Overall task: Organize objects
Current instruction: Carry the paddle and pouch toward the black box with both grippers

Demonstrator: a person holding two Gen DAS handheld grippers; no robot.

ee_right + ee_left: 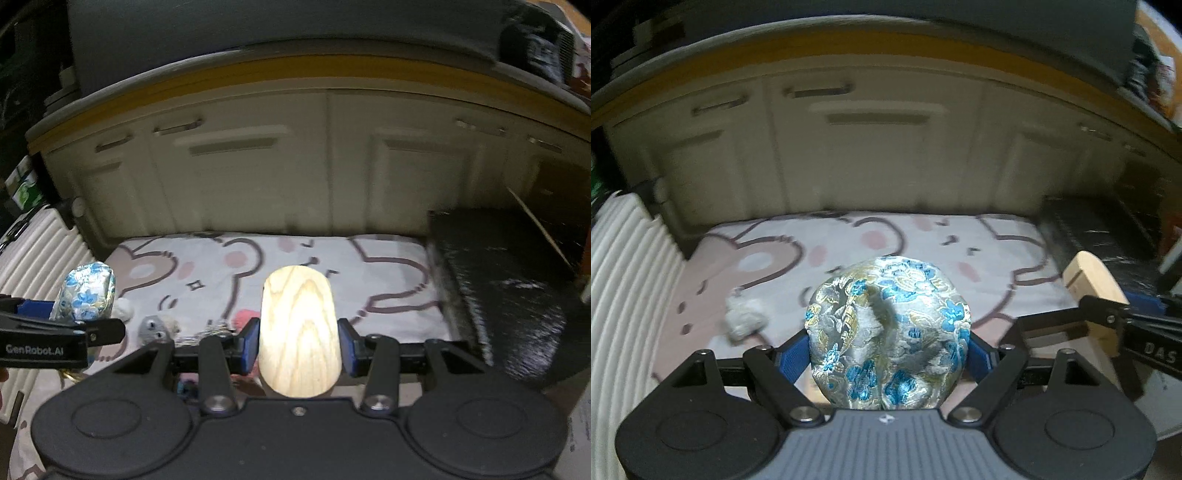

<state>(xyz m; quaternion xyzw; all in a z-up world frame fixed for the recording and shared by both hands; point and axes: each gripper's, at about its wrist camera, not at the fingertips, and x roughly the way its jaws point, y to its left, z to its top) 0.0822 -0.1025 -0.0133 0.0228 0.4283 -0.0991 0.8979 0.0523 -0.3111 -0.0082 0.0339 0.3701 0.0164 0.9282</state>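
Note:
My left gripper [889, 352] is shut on a round silver-and-blue brocade pouch [888, 332], held above a cartoon-print mat [923, 236]. My right gripper [298, 345] is shut on an oval light wooden box [299, 332], held above the same mat [388, 266]. The wooden box [1093, 291] and right gripper show at the right in the left wrist view. The pouch [86, 291] and left gripper show at the left in the right wrist view. A small grey plush toy [157, 328] lies on the mat; in the left wrist view it [744, 317] is blurred.
Cream cabinet doors [879, 155] with a yellow-edged counter stand behind the mat. A ribbed white case [624, 280] is on the left. A black shiny bag [517, 295] lies at the right. Small trinkets [210, 332] lie by the plush toy.

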